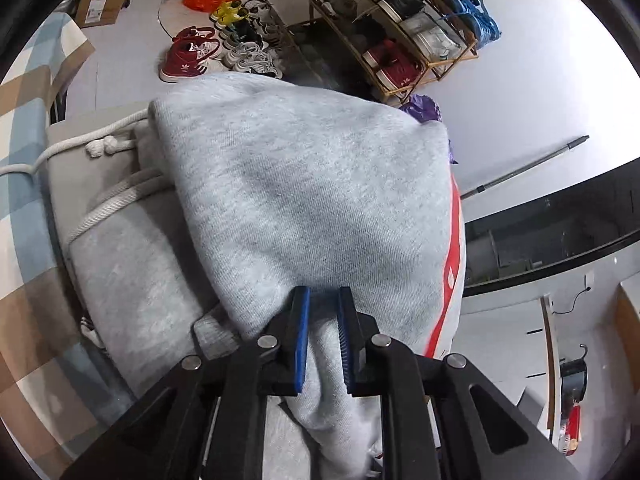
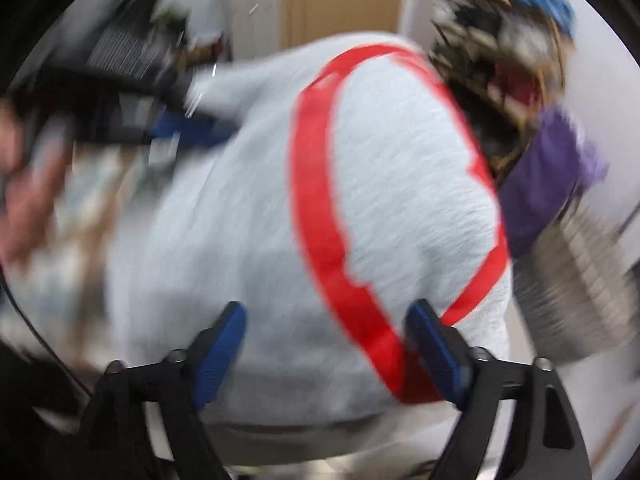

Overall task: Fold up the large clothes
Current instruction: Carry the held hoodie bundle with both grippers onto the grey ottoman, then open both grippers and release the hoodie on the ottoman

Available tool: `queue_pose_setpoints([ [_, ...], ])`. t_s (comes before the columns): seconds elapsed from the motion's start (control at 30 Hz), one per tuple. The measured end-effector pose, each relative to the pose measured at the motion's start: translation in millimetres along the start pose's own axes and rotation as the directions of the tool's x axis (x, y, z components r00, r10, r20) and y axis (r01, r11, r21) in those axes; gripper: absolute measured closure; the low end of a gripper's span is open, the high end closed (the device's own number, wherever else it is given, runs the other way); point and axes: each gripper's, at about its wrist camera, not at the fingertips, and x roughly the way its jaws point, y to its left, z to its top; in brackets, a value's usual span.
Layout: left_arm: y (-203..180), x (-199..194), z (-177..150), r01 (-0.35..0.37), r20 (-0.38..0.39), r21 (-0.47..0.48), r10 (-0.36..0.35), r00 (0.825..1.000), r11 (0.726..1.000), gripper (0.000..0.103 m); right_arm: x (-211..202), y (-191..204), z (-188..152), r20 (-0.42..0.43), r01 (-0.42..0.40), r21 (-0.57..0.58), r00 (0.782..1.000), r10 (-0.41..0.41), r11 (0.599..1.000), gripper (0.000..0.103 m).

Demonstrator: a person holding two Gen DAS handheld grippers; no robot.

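While the left gripper (image 1: 323, 312) pinches a bunched fold of the grey hoodie (image 1: 304, 200) between nearly closed pads, the garment lies heaped on a checked cloth (image 1: 28, 152); the right gripper (image 2: 326, 344) gapes wide, empty, just over the hoodie's red print (image 2: 320, 216).

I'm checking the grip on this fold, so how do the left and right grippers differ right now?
The left gripper has its jaws nearly closed, pinching a bunch of the hoodie; the right gripper stands wide open, gripping nothing. The left view is sharp, the right blurred with motion. Both have blue pads and face the same grey hoodie.
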Motion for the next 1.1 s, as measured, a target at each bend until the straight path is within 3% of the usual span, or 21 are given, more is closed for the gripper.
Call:
queue_pose_setpoints([
  [0.03, -3, -4, -2, -0.028, 0.004, 0.014, 0.028, 1.000, 1.000, 0.093, 0, 11, -5, 0.013, 0.067, -0.023, 0.998, -0.067, 0.997, 0.005],
  [0.07, -9, -12, -5, -0.068, 0.020, 0.034, 0.067, 0.998, 0.997, 0.093, -3, 12, -6, 0.015, 0.073, -0.012, 0.997, -0.073, 0.997, 0.005],
  [0.17, -28, -40, -17, -0.183, 0.084, 0.110, 0.174, 0.981, 0.977, 0.088, -23, -1, -6, 0.055, -0.039, 0.068, 0.998, 0.035, 0.997, 0.006],
  [0.2, -34, -53, -25, -0.217, 0.116, 0.146, 0.201, 0.973, 0.965, 0.079, -35, -12, -9, 0.093, -0.108, 0.122, 0.991, 0.097, 0.987, 0.007],
  [0.23, -42, -65, -34, -0.222, 0.153, 0.181, 0.195, 0.969, 0.958, 0.067, -52, -25, -15, 0.148, -0.190, 0.198, 0.976, 0.162, 0.962, 0.007],
  [0.3, -46, -92, -62, -0.236, 0.228, 0.220, 0.185, 0.956, 0.947, 0.051, -80, -43, -26, 0.235, -0.260, 0.283, 0.952, 0.196, 0.923, 0.007],
  [0.43, -61, -144, -109, -0.294, 0.362, 0.268, 0.187, 0.913, 0.917, 0.046, -143, -46, -53, 0.397, -0.339, 0.322, 0.896, 0.199, 0.884, 0.002],
  [0.5, -73, -156, -127, -0.335, 0.412, 0.307, 0.193, 0.890, 0.890, 0.041, -170, -37, -60, 0.461, -0.336, 0.311, 0.871, 0.168, 0.889, 0.000],
  [0.6, -90, -175, -156, -0.373, 0.491, 0.357, 0.169, 0.855, 0.856, 0.020, -202, -11, -66, 0.529, -0.331, 0.280, 0.836, 0.143, 0.901, 0.000],
  [0.67, -96, -179, -166, -0.398, 0.542, 0.358, 0.158, 0.825, 0.845, 0.019, -210, 2, -56, 0.552, -0.314, 0.272, 0.825, 0.119, 0.910, 0.000],
  [0.77, -100, -192, -196, -0.436, 0.614, 0.336, 0.157, 0.774, 0.835, 0.018, -236, 24, -70, 0.569, -0.296, 0.313, 0.819, 0.072, 0.903, 0.000],
  [0.83, -101, -193, -211, -0.460, 0.627, 0.347, 0.163, 0.762, 0.817, 0.018, -242, 31, -82, 0.574, -0.284, 0.347, 0.818, 0.037, 0.894, 0.000],
  [0.9, -101, -191, -232, -0.496, 0.651, 0.342, 0.180, 0.738, 0.798, 0.018, -253, 38, -99, 0.585, -0.270, 0.392, 0.811, -0.012, 0.879, 0.000],
  [0.97, -96, -188, -247, -0.504, 0.657, 0.340, 0.182, 0.731, 0.794, 0.018, -264, 45, -116, 0.594, -0.264, 0.424, 0.803, -0.046, 0.866, 0.000],
  [1.1, -86, -190, -275, -0.472, 0.647, 0.322, 0.173, 0.743, 0.821, 0.018, -280, 61, -143, 0.601, -0.210, 0.459, 0.789, -0.127, 0.863, 0.000],
])
